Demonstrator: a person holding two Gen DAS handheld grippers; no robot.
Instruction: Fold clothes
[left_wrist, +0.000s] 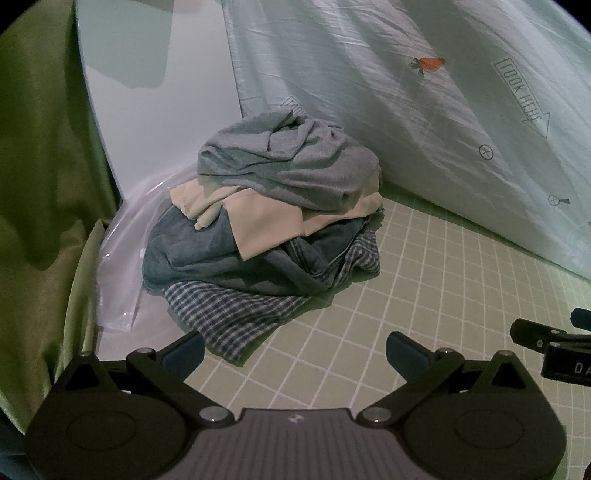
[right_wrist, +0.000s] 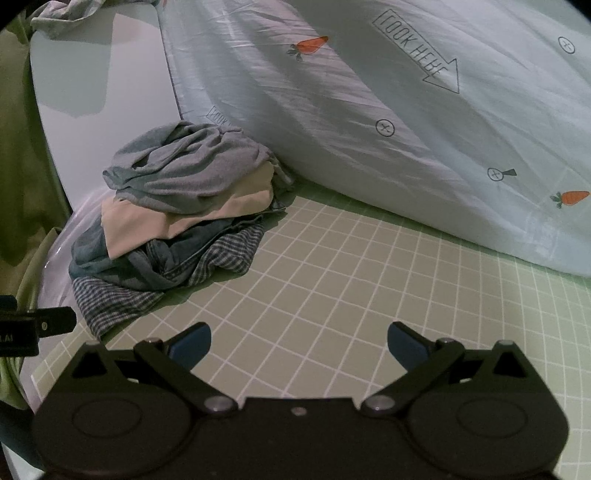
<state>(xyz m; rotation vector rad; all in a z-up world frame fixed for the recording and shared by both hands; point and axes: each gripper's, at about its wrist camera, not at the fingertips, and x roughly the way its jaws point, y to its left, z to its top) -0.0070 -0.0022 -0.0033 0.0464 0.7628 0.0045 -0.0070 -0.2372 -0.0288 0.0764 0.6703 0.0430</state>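
A loose pile of clothes sits on the green grid mat (left_wrist: 406, 295): a grey garment (left_wrist: 291, 158) on top, a beige one (left_wrist: 266, 221) under it, then blue denim (left_wrist: 207, 254) and a checked shirt (left_wrist: 229, 314) at the bottom. My left gripper (left_wrist: 295, 350) is open and empty, just short of the checked shirt's near edge. In the right wrist view the same pile, topped by the grey garment (right_wrist: 184, 166), lies ahead to the left, and my right gripper (right_wrist: 299, 343) is open over the bare grid mat (right_wrist: 351, 277).
A pale duvet (left_wrist: 424, 110) printed with carrots rises behind the pile and along the right. A white board (left_wrist: 147, 92) and a clear plastic bag (left_wrist: 122, 258) stand behind and left of the pile. A green curtain (left_wrist: 37, 166) hangs at far left.
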